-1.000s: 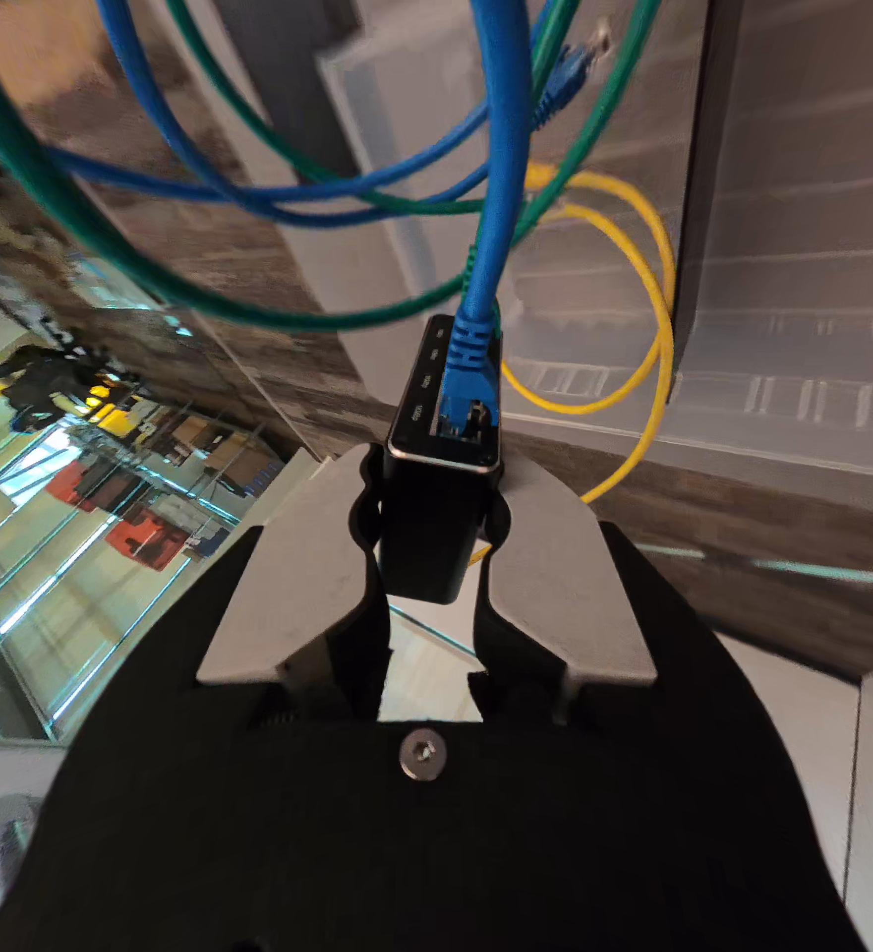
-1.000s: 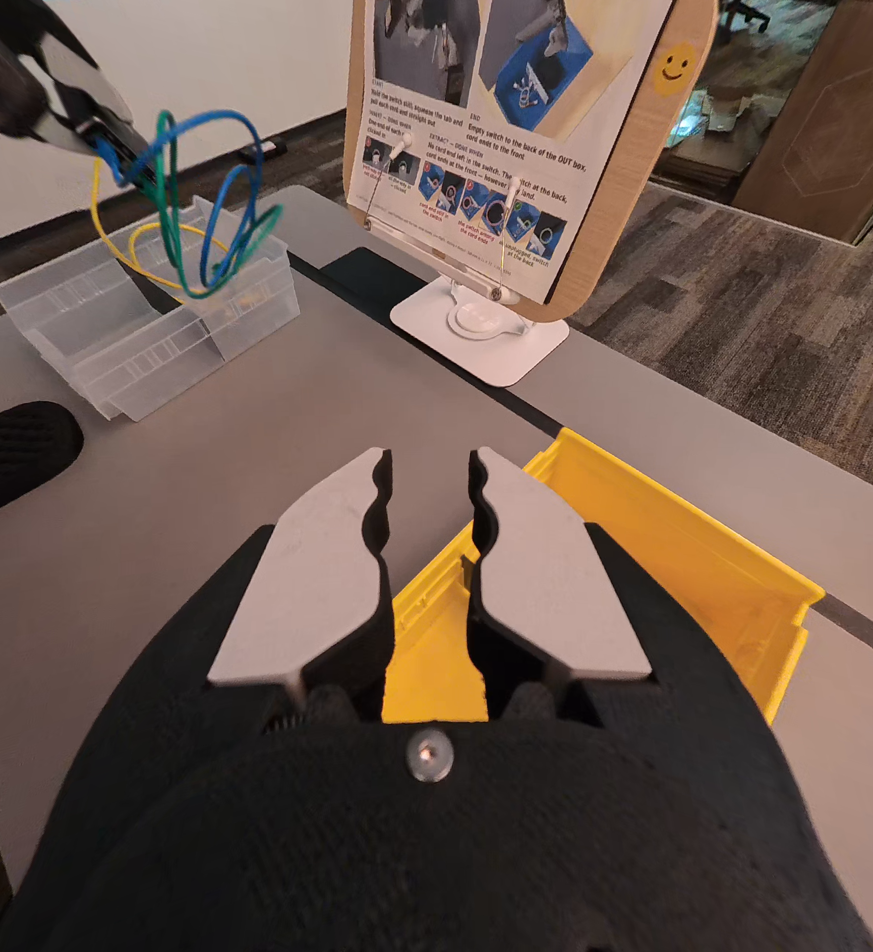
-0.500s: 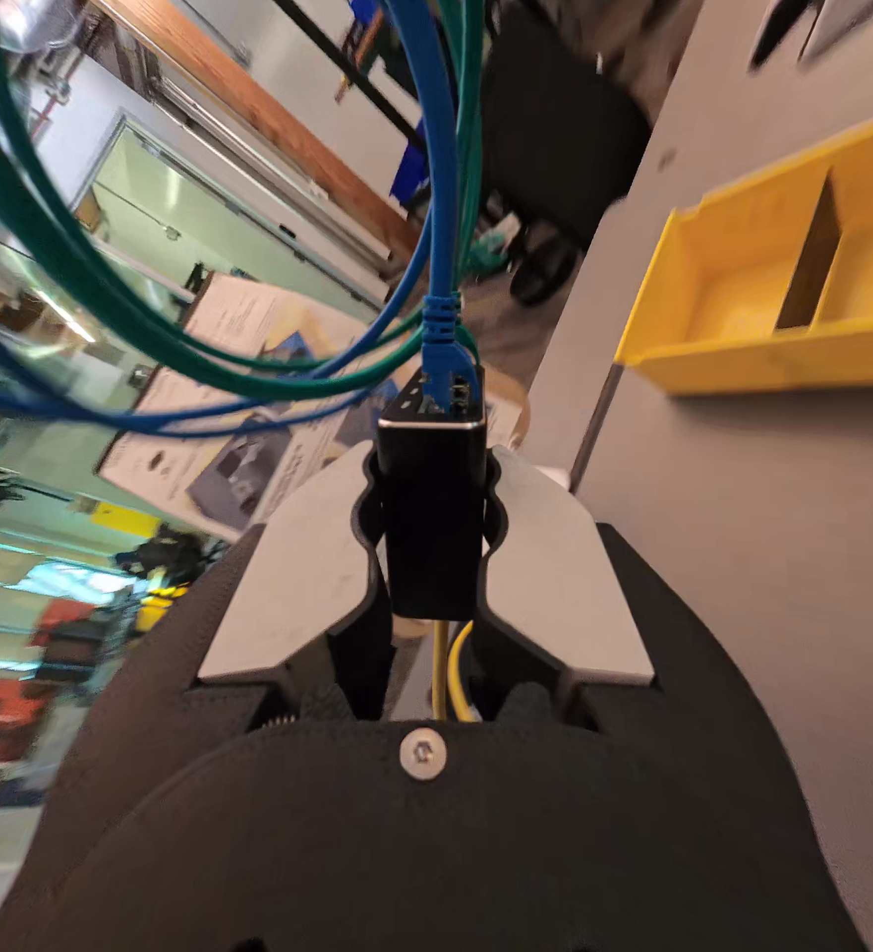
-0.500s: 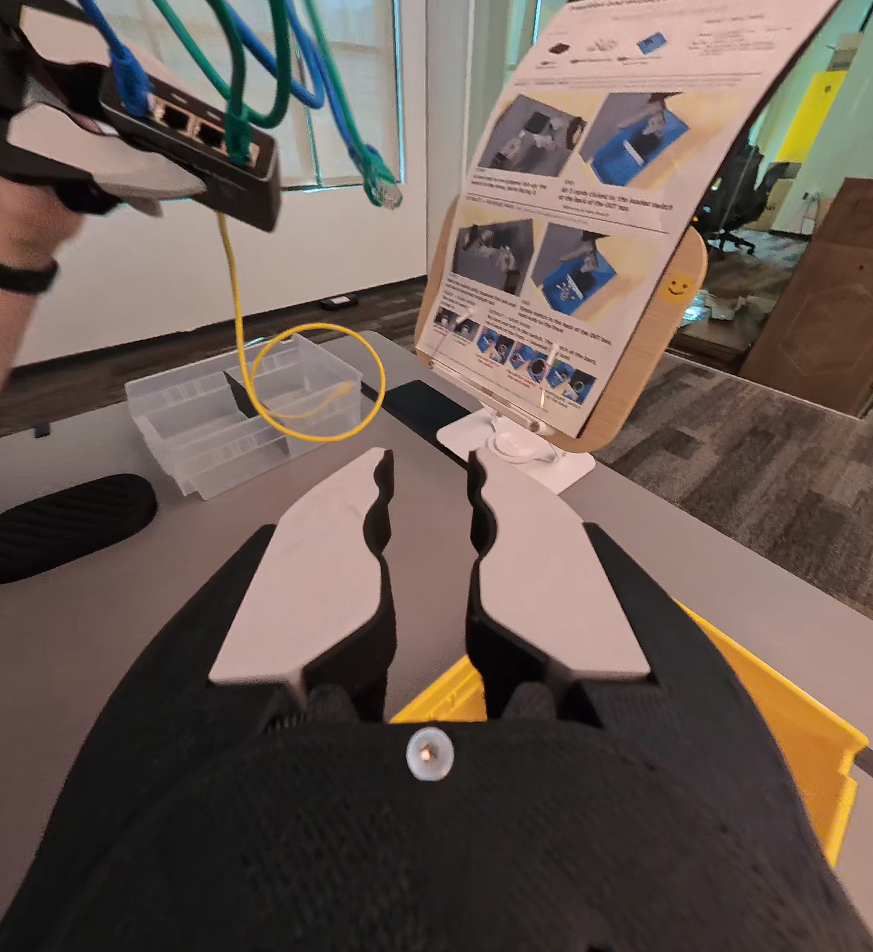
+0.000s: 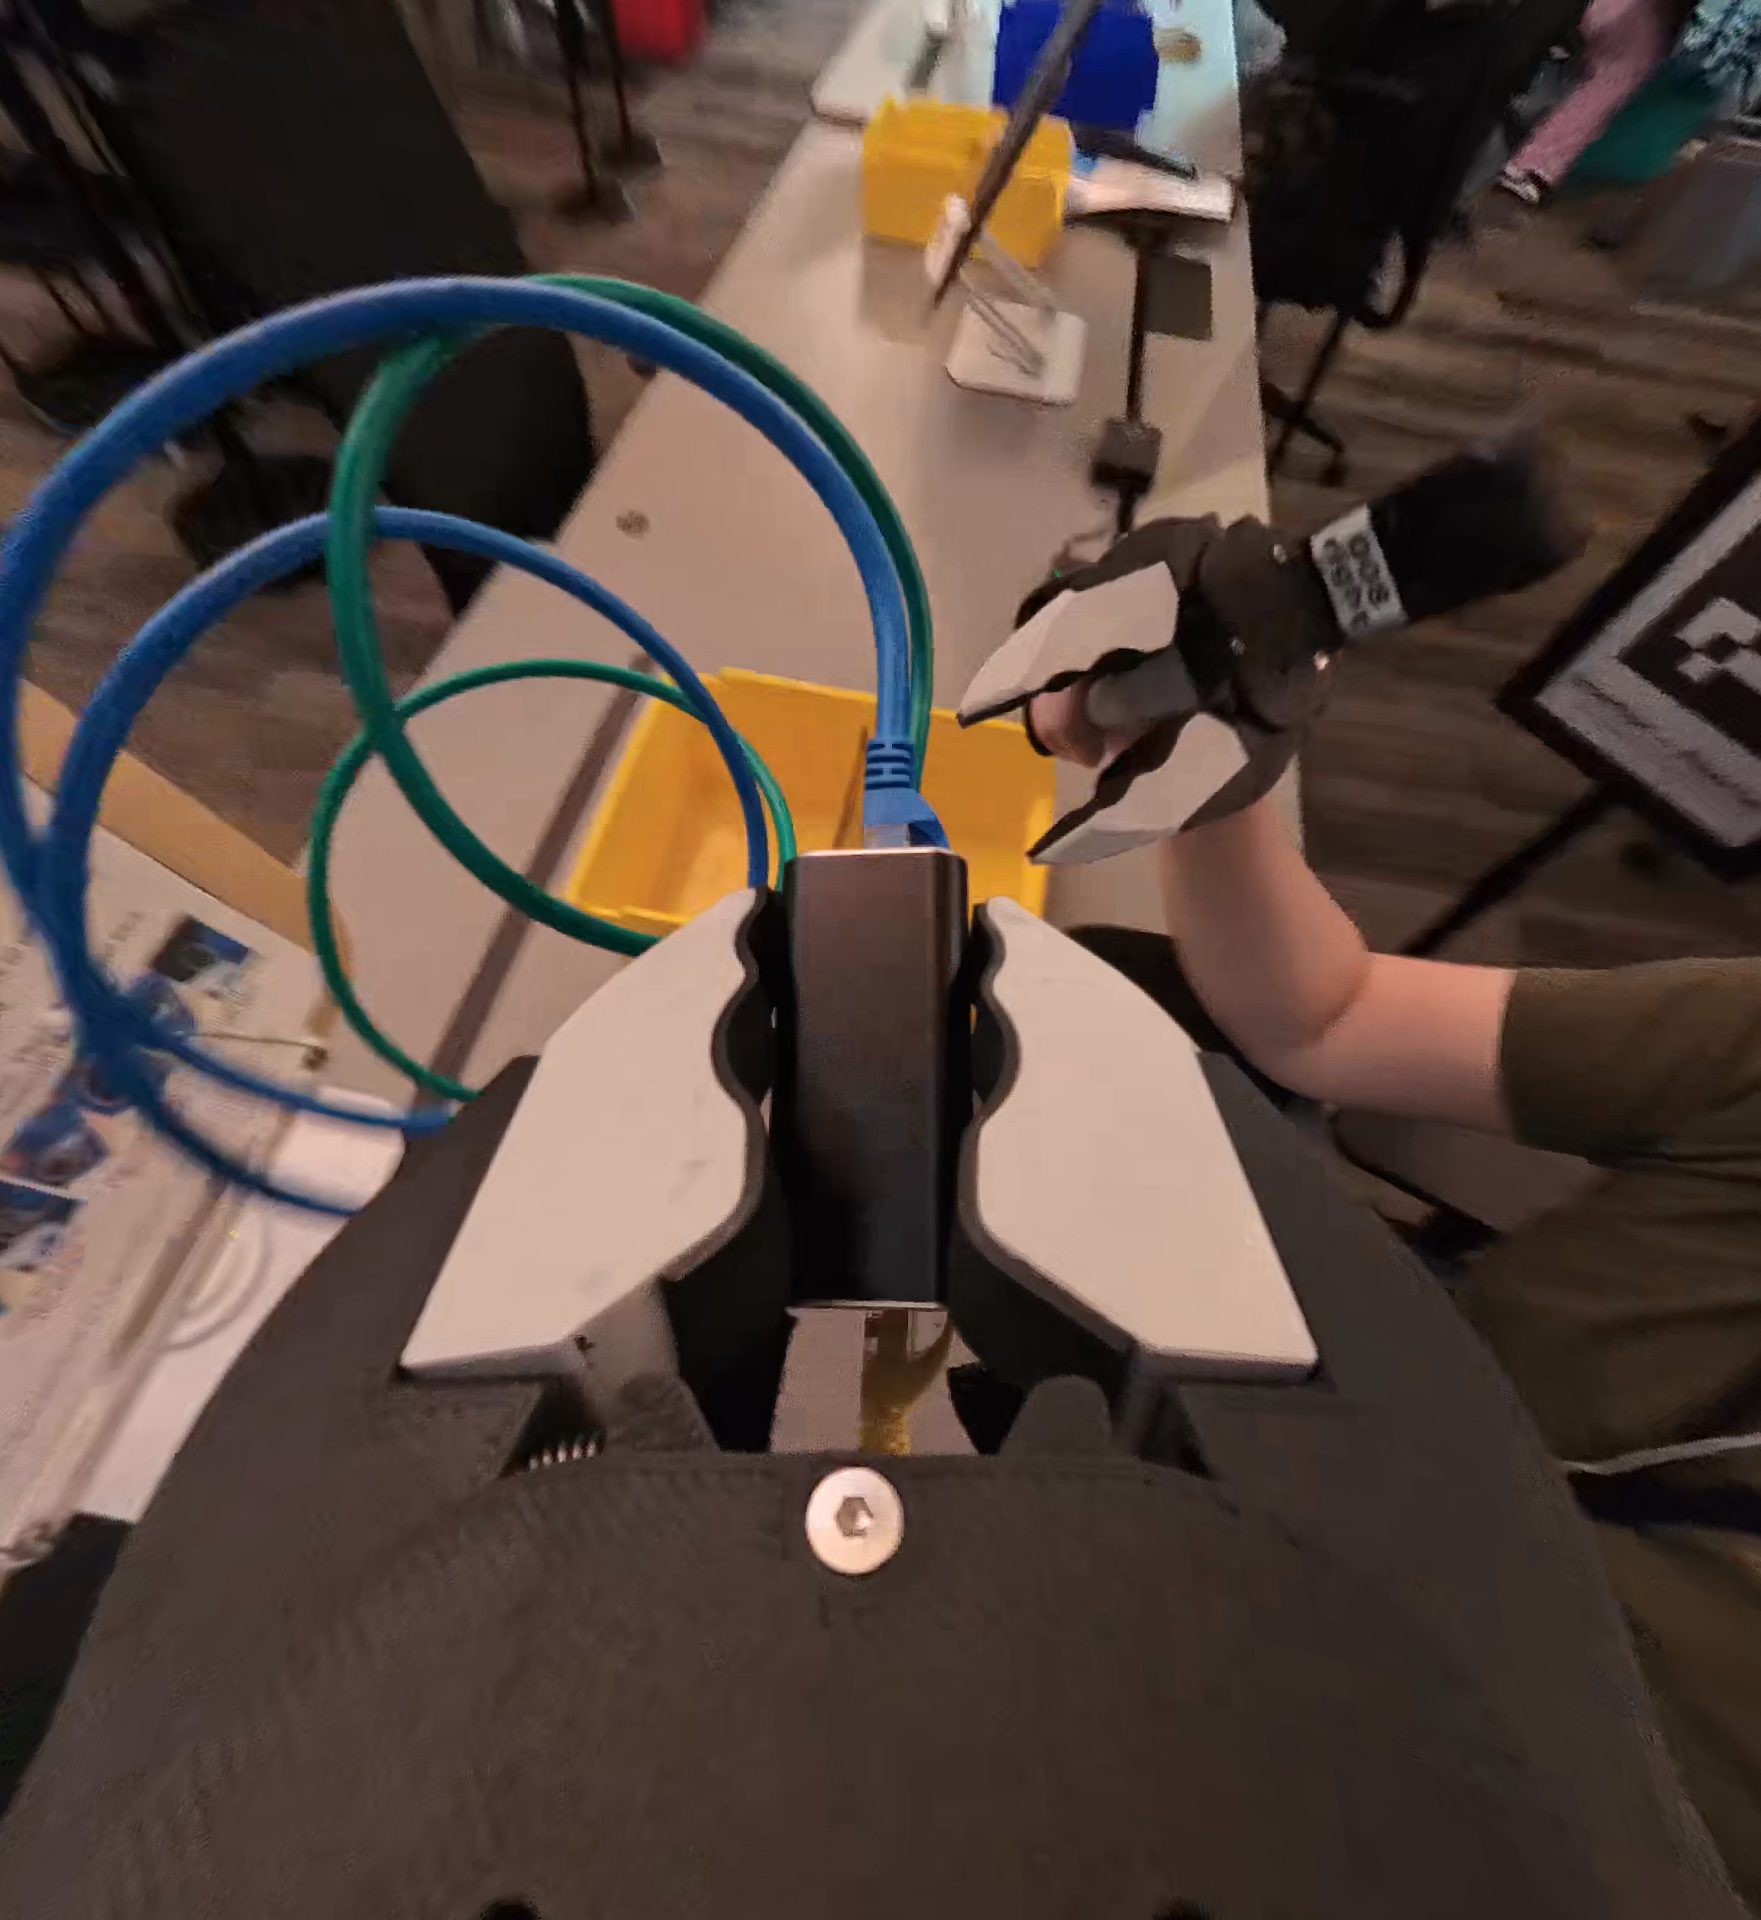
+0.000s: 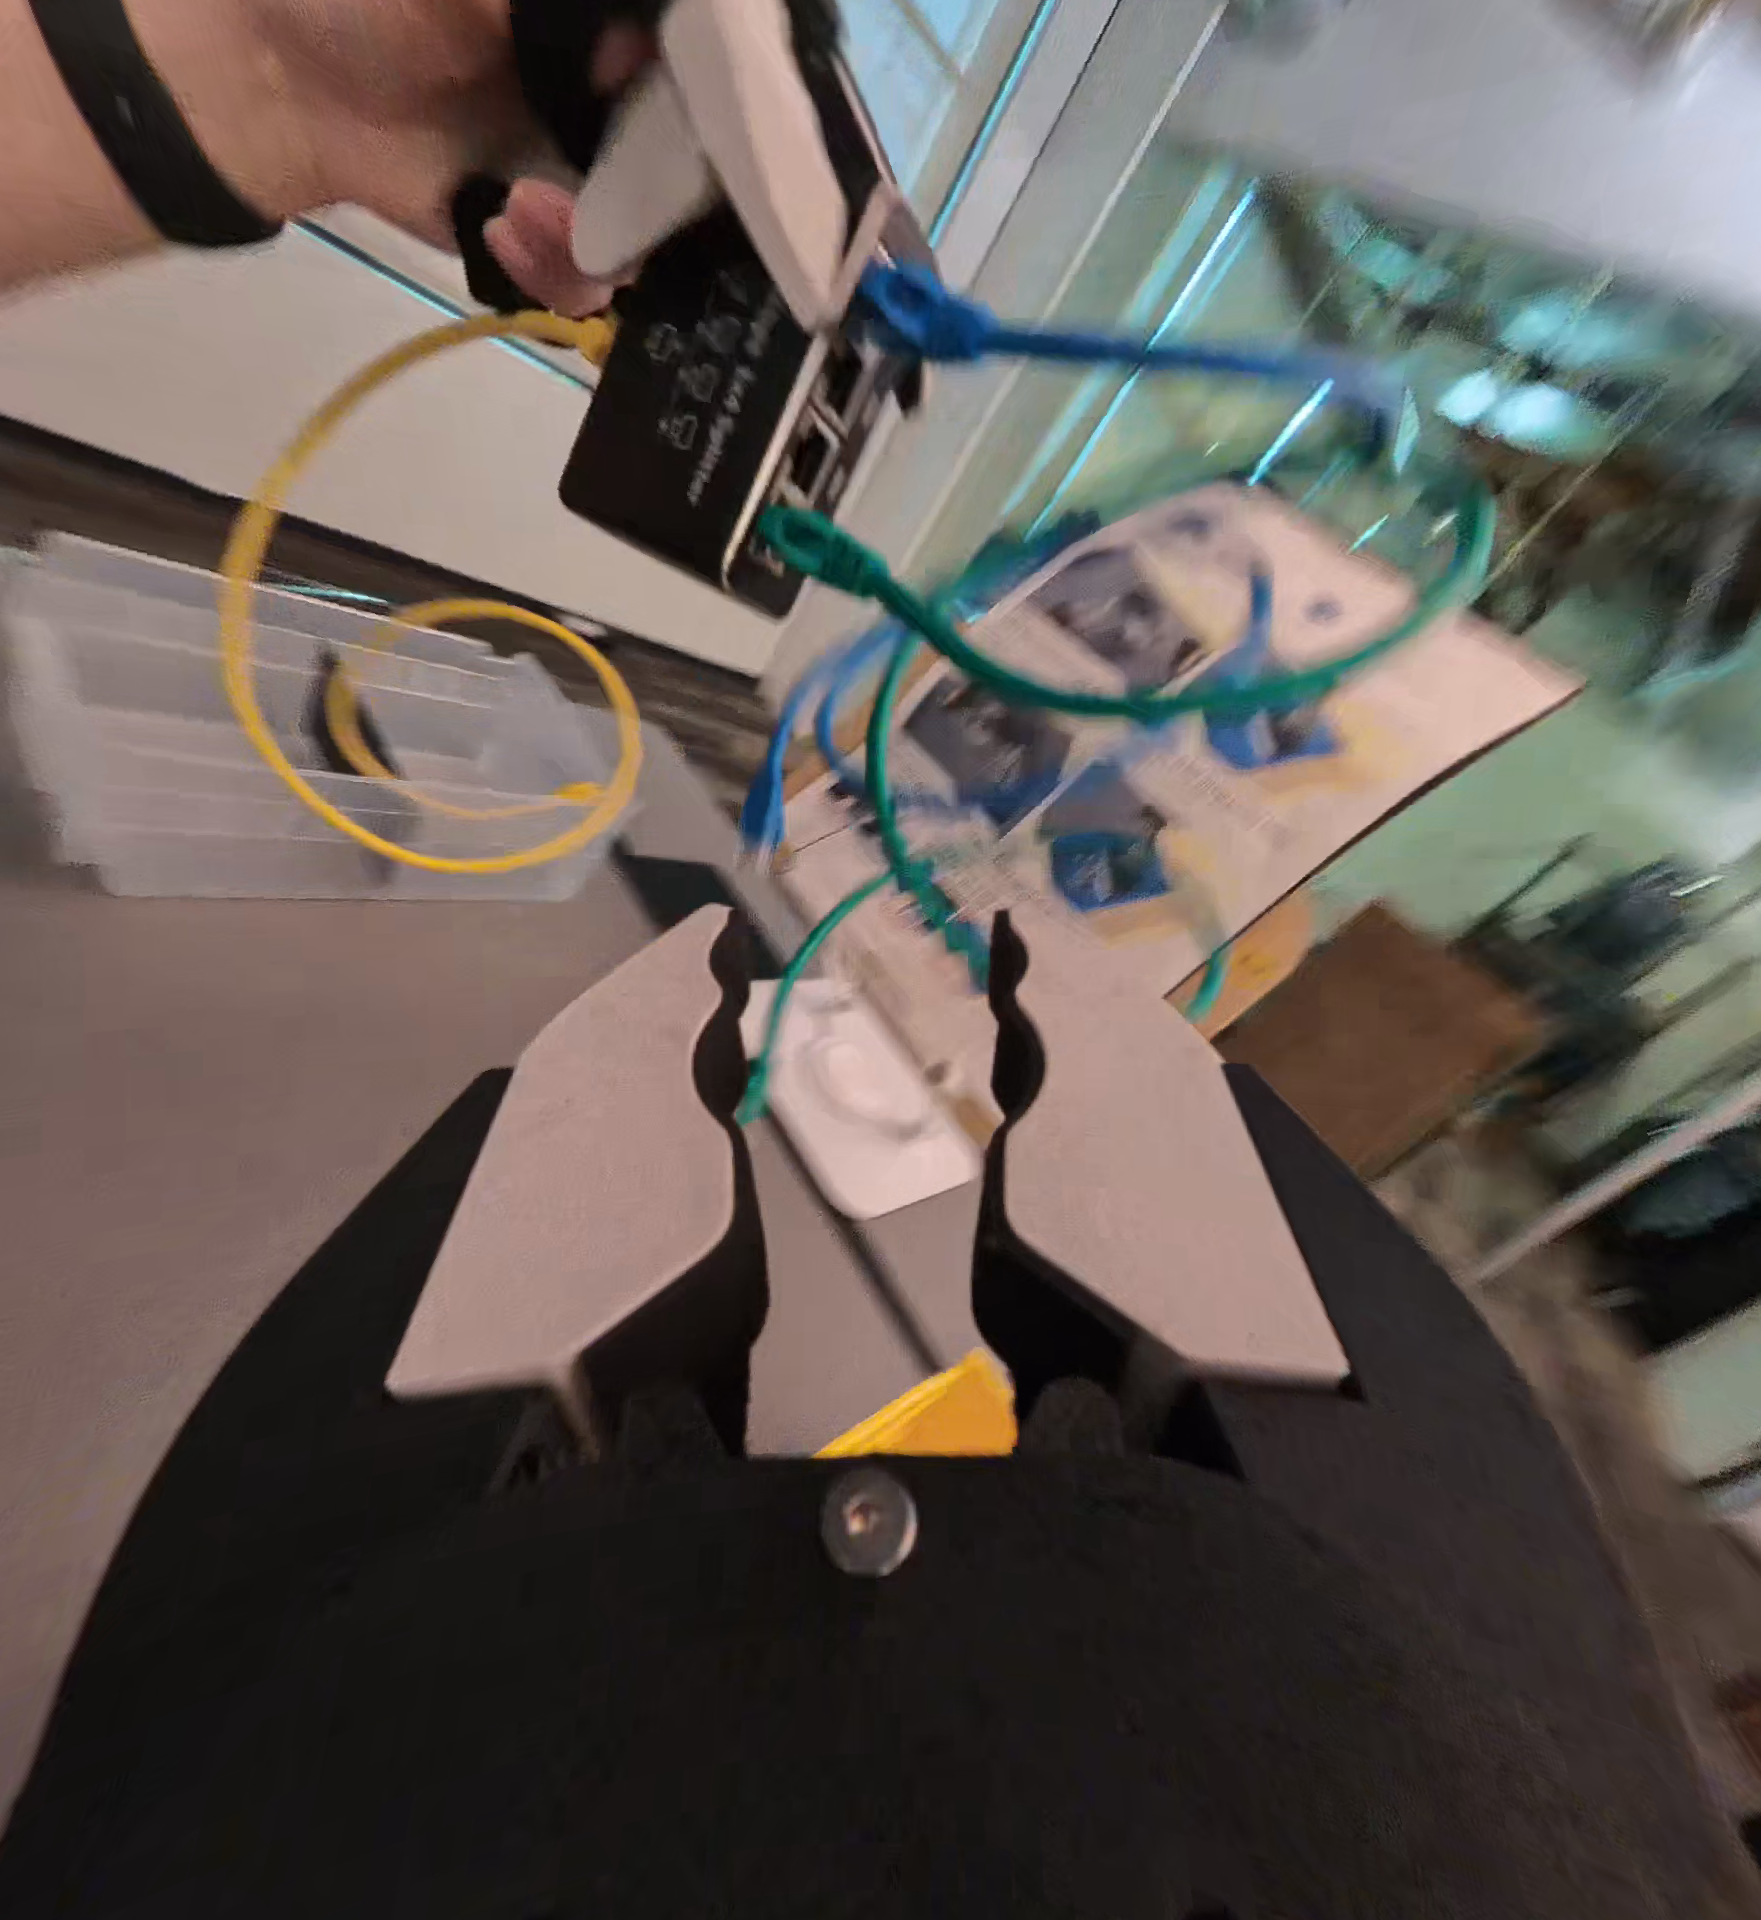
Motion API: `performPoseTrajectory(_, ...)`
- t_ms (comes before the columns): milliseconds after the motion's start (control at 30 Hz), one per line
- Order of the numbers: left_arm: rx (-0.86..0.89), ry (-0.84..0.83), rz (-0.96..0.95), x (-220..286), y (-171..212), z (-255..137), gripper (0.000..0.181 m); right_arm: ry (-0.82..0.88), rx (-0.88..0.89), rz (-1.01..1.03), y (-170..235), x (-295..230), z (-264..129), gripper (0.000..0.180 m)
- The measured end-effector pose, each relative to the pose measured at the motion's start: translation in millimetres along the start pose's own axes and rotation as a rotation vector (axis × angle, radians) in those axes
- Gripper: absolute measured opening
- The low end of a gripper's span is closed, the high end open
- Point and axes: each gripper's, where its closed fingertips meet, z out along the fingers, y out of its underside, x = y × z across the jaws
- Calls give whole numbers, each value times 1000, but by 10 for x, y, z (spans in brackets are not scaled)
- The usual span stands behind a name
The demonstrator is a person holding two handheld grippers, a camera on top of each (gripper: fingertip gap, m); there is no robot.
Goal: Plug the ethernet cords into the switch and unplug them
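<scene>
Three cords are plugged into the black switch (image 5: 871, 1070) right now: a blue cord (image 5: 419, 312) and a green cord (image 5: 356, 582) on its port face, and a yellow cord (image 6: 252, 582) coming out of the opposite end. The left gripper (image 5: 871, 914) has its jaws clamped on the switch's two sides, holding it up in the air over the grey table (image 5: 751, 499).

From the right wrist view, the blue plug (image 6: 907, 307) sits in a port right next to the left gripper's jaws, and the green plug (image 6: 814, 545) is in the port at the far end of the row, with empty ports between them. The free ends of both cords dangle loose; it's pretty blurry there. The yellow cord loops down in front of a clear plastic bin (image 6: 180, 748).

The right gripper (image 6: 860, 935) has its jaws apart and isn't gripping anything, though a stretch of green cord hangs between the tips. It's just beside the switch's port end in the left view, above a yellow bin (image 5: 699, 810). An instruction board on a white stand (image 6: 1167, 675) sits behind the cords.
</scene>
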Motion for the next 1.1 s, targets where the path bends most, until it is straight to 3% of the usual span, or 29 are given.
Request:
performPoseTrajectory(233,-215,87,-297,-82,46,316,34,202,216,-485,-502,-387,125,42)
performPoseTrajectory(367,-248,137,-484,-57,81,423,33,425,83,-813,-472,-432,342,53)
performPoseTrajectory(533,-235,273,-622,136,90,598,33,644,-14,-936,-393,-370,579,58)
performPoseTrajectory(600,-229,335,-679,187,123,664,33,758,36,-950,-479,-340,483,37)
performPoseTrajectory(733,-183,424,-792,164,185,749,34,687,0,-945,-410,-365,478,35)
performPoseTrajectory(900,-117,407,-665,-44,195,726,42,611,-23,-851,-319,-317,485,33)
performPoseTrajectory(1033,195,477,-589,-238,-242,214,36,551,8,-822,-243,-357,531,32)
performPoseTrajectory(1100,243,406,-444,-325,-216,-65,37,485,65,-742,-198,-372,543,33)
